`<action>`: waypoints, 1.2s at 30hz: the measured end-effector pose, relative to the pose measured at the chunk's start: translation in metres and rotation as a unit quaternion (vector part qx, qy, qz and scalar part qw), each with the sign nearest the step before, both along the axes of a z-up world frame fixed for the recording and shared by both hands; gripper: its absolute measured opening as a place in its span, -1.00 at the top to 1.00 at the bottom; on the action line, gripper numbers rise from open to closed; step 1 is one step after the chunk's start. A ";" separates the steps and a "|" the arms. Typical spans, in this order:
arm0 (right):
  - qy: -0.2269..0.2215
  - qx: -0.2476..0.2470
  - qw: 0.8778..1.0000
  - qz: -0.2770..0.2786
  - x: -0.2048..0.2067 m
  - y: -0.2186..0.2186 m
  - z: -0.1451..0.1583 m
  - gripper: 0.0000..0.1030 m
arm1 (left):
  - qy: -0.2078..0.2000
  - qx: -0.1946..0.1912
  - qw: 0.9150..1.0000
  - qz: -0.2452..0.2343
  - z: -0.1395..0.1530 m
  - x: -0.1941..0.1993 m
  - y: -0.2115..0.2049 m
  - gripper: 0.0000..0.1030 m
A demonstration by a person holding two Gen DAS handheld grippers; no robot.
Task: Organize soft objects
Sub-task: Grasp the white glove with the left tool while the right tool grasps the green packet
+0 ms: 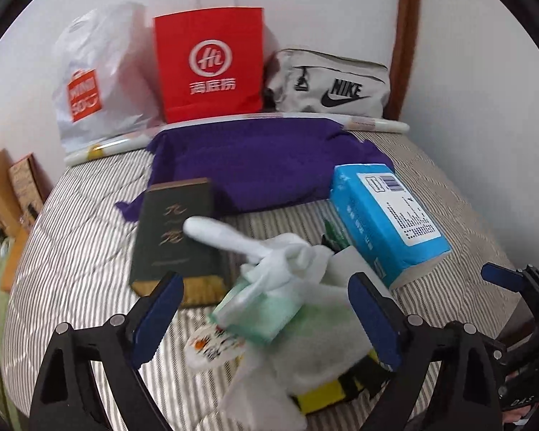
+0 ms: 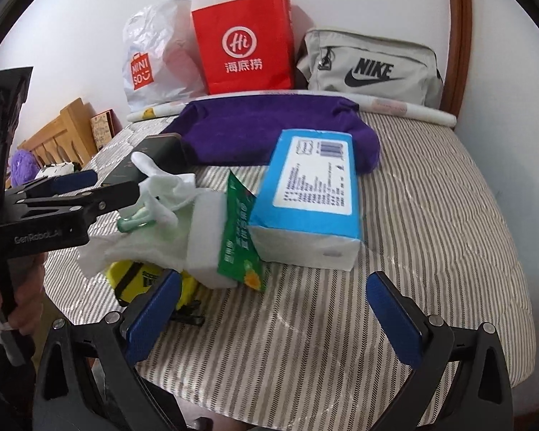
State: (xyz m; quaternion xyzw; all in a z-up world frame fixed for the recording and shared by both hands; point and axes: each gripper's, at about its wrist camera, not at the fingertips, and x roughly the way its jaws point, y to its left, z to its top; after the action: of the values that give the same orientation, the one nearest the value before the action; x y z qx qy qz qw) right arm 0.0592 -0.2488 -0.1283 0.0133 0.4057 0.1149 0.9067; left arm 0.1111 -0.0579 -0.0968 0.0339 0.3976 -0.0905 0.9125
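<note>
A heap of soft things lies on the striped mattress (image 2: pixel 413 215): a white knotted cloth (image 1: pixel 287 255), a pale green tissue pack (image 1: pixel 258 312) and a thin white sheet over a yellow item (image 1: pixel 323 391). My left gripper (image 1: pixel 266 319) is open and straddles this heap; its left pad stands apart from the green pack. In the right wrist view the left gripper (image 2: pixel 107 185) reaches in from the left over the white cloth (image 2: pixel 158 194). My right gripper (image 2: pixel 275 318) hangs open over bare mattress with nothing between its fingers. A purple towel (image 1: pixel 262 165) lies behind.
A blue tissue pack (image 2: pixel 312 194) leans on a white foam block (image 2: pixel 206 240) and a green sachet (image 2: pixel 240 233). A dark green book (image 1: pixel 176 237) lies left. A red paper bag (image 1: pixel 208 61), a white plastic bag (image 1: pixel 100 82) and a grey pouch (image 1: pixel 330 86) line the wall.
</note>
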 end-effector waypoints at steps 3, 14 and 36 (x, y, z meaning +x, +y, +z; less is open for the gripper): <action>0.004 0.007 1.000 -0.001 0.004 -0.006 -0.005 -0.97 | 0.008 0.015 1.000 -0.013 -0.005 0.010 -0.009 -0.60; 0.021 0.022 1.000 0.007 0.018 -0.011 -0.022 -0.97 | 0.063 0.045 0.997 -0.015 -0.032 0.040 -0.020 0.06; -0.003 -0.055 0.996 0.063 0.025 0.016 -0.059 -0.16 | 0.066 -0.005 0.997 -0.040 -0.023 0.029 0.000 0.72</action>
State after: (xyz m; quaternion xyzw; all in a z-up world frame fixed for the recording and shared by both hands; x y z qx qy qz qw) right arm 0.0840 -0.2324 -0.1869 -0.0623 0.4085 0.1498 0.8982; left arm 0.1404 -0.0579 -0.1196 0.0397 0.4550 -0.1313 0.8799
